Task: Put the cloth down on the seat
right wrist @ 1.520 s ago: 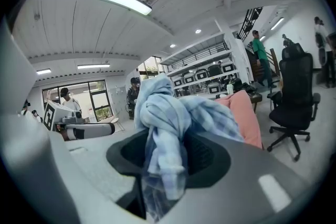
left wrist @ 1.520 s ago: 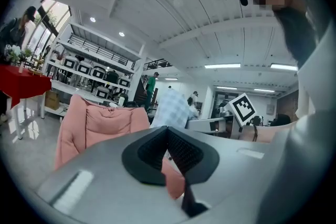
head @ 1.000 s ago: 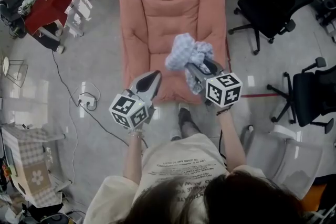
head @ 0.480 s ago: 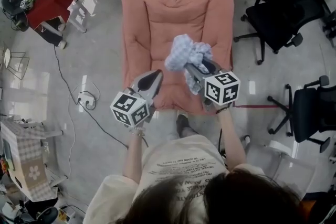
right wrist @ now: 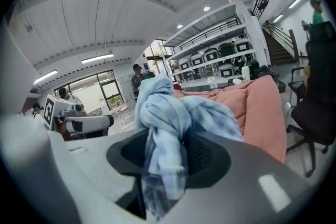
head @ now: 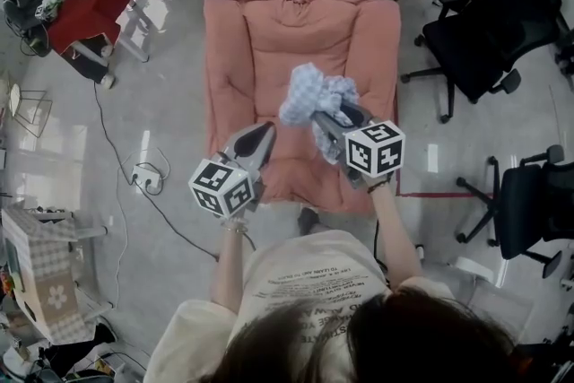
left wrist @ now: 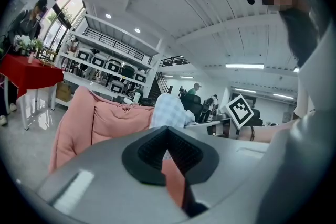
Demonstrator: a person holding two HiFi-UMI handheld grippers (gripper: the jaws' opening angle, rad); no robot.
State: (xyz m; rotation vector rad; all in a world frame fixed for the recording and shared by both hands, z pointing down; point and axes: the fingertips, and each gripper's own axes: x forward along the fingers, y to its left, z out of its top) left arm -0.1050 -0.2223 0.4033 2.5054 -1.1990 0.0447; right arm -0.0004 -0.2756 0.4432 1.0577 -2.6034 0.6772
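Pale-blue checked cloth (head: pixel 314 92), bunched, is clamped in the right gripper (head: pixel 328 117) and not yet released. The left gripper (head: pixel 261 135), just left of it and lower, has its jaws together and empty. Over the last second the pink padded chair (head: pixel 269 49) has slid nearer, its front edge now under both grippers. The cloth therefore hangs over the seat rather than its lip, so I'd judge it ready to lower and open. Padded sides flank the right gripper, the backrest lies beyond, and the seat is bare. Black office chairs (head: pixel 480 36) stand well off to the right.
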